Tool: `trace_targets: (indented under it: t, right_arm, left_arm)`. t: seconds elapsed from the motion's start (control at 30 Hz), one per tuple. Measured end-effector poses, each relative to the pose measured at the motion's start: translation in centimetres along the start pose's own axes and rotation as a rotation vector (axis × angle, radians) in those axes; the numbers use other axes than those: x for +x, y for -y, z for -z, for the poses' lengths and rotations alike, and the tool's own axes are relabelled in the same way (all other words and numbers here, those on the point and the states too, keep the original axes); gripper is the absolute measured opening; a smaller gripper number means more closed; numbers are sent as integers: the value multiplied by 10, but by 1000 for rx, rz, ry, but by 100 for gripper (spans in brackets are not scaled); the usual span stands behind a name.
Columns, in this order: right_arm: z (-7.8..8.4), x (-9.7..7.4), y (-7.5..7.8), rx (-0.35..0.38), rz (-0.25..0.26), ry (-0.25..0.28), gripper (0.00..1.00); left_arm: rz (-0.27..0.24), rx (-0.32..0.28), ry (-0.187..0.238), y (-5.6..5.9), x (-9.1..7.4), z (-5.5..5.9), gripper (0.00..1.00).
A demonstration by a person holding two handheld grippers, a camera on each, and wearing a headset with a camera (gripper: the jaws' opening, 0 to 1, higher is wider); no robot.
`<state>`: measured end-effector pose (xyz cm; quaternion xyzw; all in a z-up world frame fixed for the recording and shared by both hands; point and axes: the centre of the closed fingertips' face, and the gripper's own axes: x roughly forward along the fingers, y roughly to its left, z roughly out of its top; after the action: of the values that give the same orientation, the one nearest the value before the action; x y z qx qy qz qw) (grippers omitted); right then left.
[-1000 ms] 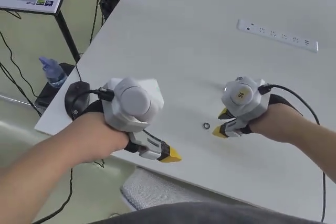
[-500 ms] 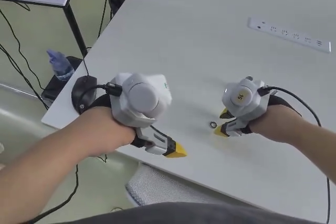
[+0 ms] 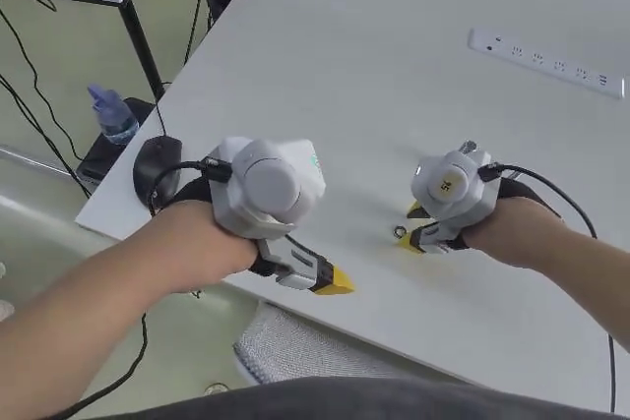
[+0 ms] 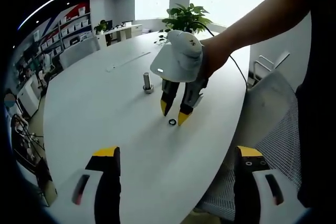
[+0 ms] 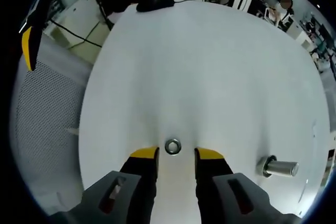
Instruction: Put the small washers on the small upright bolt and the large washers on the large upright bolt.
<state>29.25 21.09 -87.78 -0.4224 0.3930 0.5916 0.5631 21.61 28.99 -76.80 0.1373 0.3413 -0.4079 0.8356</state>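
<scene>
Right gripper [image 5: 177,154]: two grey jaws with yellow tips, set partly apart with nothing clamped, tips low over the table top.
Small flat silver metal ring washer [image 5: 172,146]: lies flat on the white table [image 5: 210,51], at the mouth of the gap and just ahead of the jaw tips.
Key relation: the washer sits on the jaw centreline. Judging from the right gripper view, a short advance should bracket it.
Axis: the ring has no long axis. Because it lies flat, its rim offers little to pinch, and it may skid.
Silver upright metal bolt [image 5: 278,168]: stands on a wider base to the far right of the washer, near it but apart. Whether it is the small or the large bolt cannot be told.
Left gripper [image 4: 176,151]: jaws spread wide and empty, at the near left, well apart from the washer. The right gripper is the nearer.
</scene>
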Motion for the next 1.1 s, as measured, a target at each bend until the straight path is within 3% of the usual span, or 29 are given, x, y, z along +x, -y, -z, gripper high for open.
trace_targets:
  t: [0.43, 0.8, 0.9, 1.1]
  right_arm:
    - [-2, 1, -6, -47, -5, -36, 20]
    - [-3, 2, -7, -90, -1, -119, 15]
    - [-2, 1, -7, -156, 7, -158, 14]
    - [-1, 1, -6, -126, -3, -149, 12]
  left_arm:
    - [11, -12, -1, 3, 1, 4, 85]
    - [4, -22, 1, 4, -3, 7, 82]
    - [4, -17, -3, 4, -2, 7, 81]
    - [0, -19, 1, 4, -3, 6, 80]
